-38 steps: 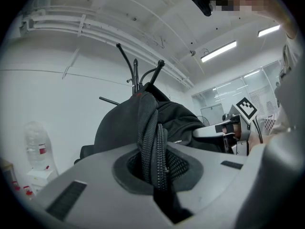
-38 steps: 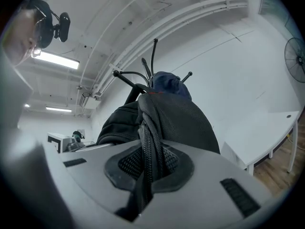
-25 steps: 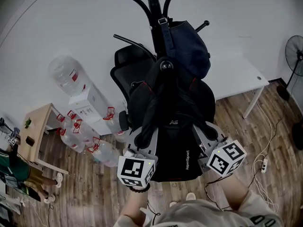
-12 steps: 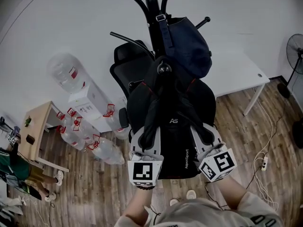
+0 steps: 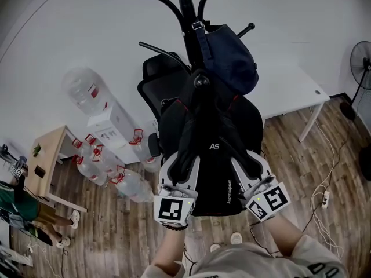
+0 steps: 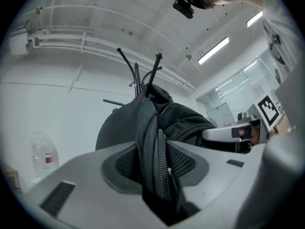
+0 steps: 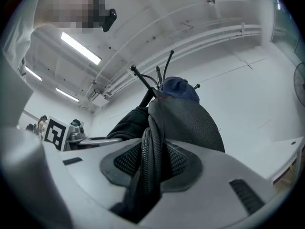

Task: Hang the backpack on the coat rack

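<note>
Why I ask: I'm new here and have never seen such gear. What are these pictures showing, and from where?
No robot: a person holds two grippers, each with two jaws. The head view looks down from their head; each gripper view looks along one tool's jaws. A backpack seems to hang on the coat rack, under a blue bag. The left gripper and right gripper each have a strap between their jaws, which have just been opening, so the grip looks let go. On the floor sit water bottles.
</note>
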### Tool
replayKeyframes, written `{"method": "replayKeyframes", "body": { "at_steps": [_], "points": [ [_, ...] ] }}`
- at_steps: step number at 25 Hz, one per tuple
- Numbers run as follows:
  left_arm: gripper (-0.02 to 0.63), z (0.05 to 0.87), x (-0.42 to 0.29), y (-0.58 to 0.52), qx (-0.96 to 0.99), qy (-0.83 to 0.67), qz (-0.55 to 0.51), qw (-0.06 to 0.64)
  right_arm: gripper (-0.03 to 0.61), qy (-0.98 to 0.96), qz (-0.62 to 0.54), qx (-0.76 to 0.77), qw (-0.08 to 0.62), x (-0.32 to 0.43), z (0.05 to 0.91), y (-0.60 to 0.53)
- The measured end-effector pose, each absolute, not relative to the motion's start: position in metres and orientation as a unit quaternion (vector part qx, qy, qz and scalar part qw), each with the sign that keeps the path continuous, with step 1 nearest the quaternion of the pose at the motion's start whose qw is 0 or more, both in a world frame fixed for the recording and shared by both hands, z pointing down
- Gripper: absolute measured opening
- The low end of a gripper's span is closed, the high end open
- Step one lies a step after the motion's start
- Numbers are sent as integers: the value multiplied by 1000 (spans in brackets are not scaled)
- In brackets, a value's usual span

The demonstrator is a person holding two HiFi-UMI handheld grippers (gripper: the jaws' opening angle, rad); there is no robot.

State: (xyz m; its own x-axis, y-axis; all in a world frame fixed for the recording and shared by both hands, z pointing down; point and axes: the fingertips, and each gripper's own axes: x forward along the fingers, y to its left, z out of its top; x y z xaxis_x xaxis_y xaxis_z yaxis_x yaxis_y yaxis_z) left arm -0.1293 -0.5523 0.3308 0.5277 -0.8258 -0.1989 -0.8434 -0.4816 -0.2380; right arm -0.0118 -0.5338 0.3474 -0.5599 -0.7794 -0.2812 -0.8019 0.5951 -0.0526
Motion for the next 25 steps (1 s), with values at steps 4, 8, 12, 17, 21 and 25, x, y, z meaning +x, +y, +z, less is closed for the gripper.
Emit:
{"method": "replayKeyframes", "body": {
  "at_steps": [4,8,12,17,21,25],
  "points": [
    [172,332,-138,-532,-861,481,21,164,127,879,53,-456,128,-4,347,-515],
    [181,316,-161,-502,-854,487,43,180,130,866,52,-483,122,14,356,-494],
    [172,316,-182,-463,-858,481,96,153,129,837,27,-533,121,43,378,-465],
    [19,366,-189,-424,-870,465,139,85,83,824,-4,-554,115,62,412,-427],
    [9,407,-173,-409,-884,442,152,2,51,823,-42,-556,106,71,435,-408],
    [9,432,-142,-387,-900,405,153,-40,49,830,-64,-549,74,67,460,-390]
  ]
}}
